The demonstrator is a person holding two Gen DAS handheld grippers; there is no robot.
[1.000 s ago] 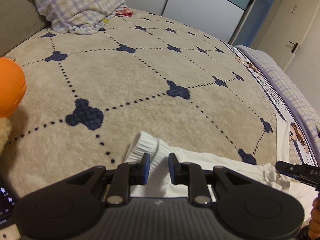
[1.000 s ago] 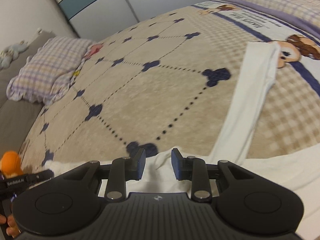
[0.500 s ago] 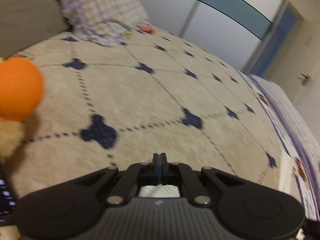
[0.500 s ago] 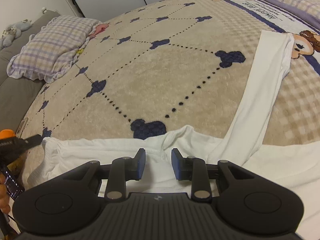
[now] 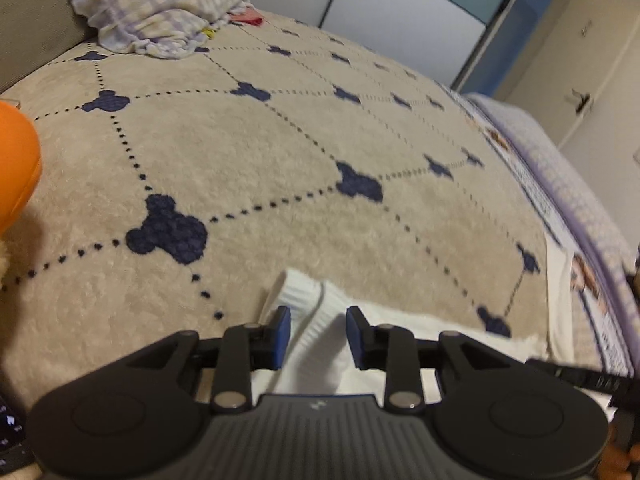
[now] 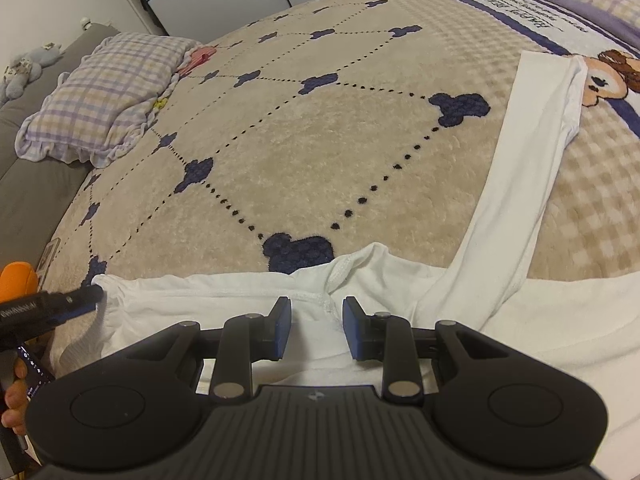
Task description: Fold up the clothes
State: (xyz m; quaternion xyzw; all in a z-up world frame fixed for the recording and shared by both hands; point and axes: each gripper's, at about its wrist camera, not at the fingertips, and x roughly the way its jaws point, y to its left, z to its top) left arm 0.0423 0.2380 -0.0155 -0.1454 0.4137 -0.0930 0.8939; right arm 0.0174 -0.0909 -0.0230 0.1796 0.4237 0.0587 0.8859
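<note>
Left gripper (image 5: 314, 334) jaws opening astride ribbed cuff (image 5: 308, 300), right gripper (image 6: 314, 330) jaws spread over white top's (image 6: 240, 296) neckline on bed (image 6: 304, 152) — pinch seams squarely, w/ even tension, before folding.

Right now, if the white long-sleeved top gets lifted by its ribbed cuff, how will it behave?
Probably floppy: the white long-sleeved top lies limp and wrinkled, so it should drape and trail. Likely light, as the cloth looks thin. The ribbed cuff bunches between the opening jaws of the left gripper, so it may crumple; the plush blanket could drag it.
</note>
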